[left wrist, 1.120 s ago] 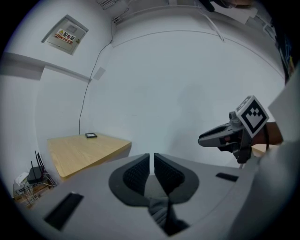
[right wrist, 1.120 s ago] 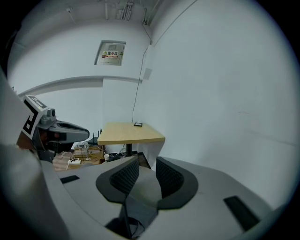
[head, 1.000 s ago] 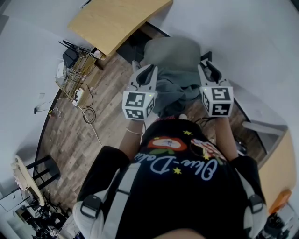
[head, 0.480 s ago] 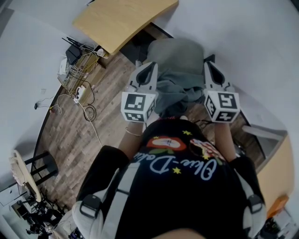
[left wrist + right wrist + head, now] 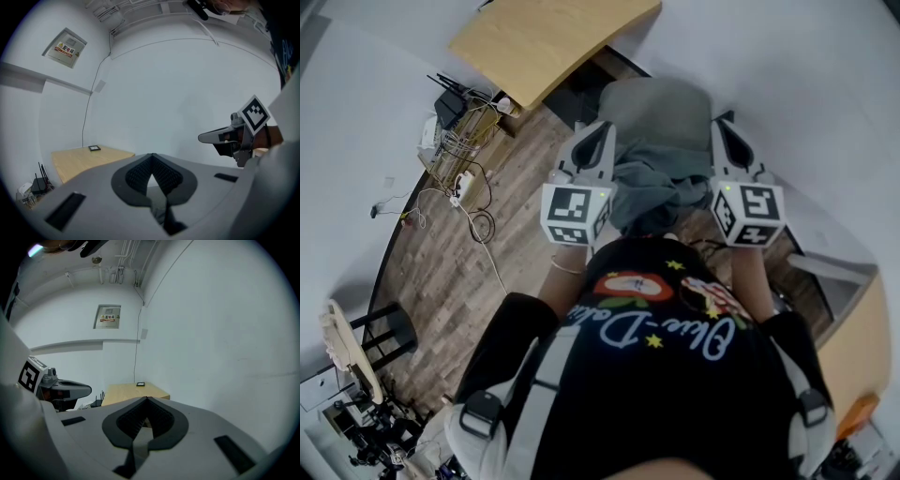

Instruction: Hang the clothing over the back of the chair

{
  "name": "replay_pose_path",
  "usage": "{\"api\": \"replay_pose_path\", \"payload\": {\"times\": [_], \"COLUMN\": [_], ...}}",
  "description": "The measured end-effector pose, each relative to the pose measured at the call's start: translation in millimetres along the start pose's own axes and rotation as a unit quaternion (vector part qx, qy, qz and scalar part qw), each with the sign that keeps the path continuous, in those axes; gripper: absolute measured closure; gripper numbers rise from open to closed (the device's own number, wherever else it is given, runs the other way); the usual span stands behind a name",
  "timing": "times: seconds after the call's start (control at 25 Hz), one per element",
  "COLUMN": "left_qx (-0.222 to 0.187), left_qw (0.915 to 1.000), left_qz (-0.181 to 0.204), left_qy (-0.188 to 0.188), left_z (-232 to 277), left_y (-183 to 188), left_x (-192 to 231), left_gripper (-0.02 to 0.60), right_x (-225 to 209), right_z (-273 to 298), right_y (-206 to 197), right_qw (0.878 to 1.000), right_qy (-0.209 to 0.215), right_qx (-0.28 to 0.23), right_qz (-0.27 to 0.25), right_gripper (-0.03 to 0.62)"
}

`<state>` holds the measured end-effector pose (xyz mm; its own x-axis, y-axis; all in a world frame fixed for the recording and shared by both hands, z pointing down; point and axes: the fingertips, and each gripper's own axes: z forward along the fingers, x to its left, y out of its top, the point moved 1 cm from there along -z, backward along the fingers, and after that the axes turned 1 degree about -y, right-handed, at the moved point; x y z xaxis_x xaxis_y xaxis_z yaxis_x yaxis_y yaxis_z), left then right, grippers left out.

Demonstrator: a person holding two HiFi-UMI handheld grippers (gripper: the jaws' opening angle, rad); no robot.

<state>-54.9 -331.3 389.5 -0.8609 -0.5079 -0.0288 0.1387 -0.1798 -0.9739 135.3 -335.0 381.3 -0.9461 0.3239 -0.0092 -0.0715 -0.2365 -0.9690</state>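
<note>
A grey-green piece of clothing (image 5: 654, 184) lies bunched on a grey padded chair (image 5: 658, 101) in front of the person. My left gripper (image 5: 602, 127) is at its left edge and my right gripper (image 5: 718, 125) at its right edge, both pointing away over the chair. In the left gripper view the pads (image 5: 161, 174) meet at the tip, with grey cloth showing in the slot under them. The right gripper's pads (image 5: 157, 417) meet the same way, with pale cloth below. Each grip point itself is hidden in the head view.
A wooden desk (image 5: 548, 42) stands beyond the chair against the white wall, with a small black item (image 5: 94, 148) on it. Cables and a router (image 5: 455, 131) lie on the wood floor at left. A stool (image 5: 384, 342) is at lower left, another desk (image 5: 855, 349) at right.
The right gripper's jaws stood apart a second ago and are now closed. Both grippers have risen a little at the garment's edges.
</note>
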Motion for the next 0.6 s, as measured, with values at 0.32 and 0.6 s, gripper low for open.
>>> {"api": "replay_pose_path", "payload": {"times": [0.32,0.6], "left_qx": [-0.002,-0.001], "left_qw": [1.0,1.0], "left_qz": [-0.007,-0.003], "left_qy": [0.003,0.002], "left_z": [-1,0], "left_y": [1,1], "left_x": [-1,0], "left_gripper": [0.581,0.581], "right_x": [4,6], "right_z": [-1,-1], "right_y": [7,13], "right_qw": [1.0,1.0], "right_qy": [0.006,0.011], "right_qx": [-0.003,-0.006], "right_qz": [0.008,-0.003], "right_gripper": [0.594,0.594]}}
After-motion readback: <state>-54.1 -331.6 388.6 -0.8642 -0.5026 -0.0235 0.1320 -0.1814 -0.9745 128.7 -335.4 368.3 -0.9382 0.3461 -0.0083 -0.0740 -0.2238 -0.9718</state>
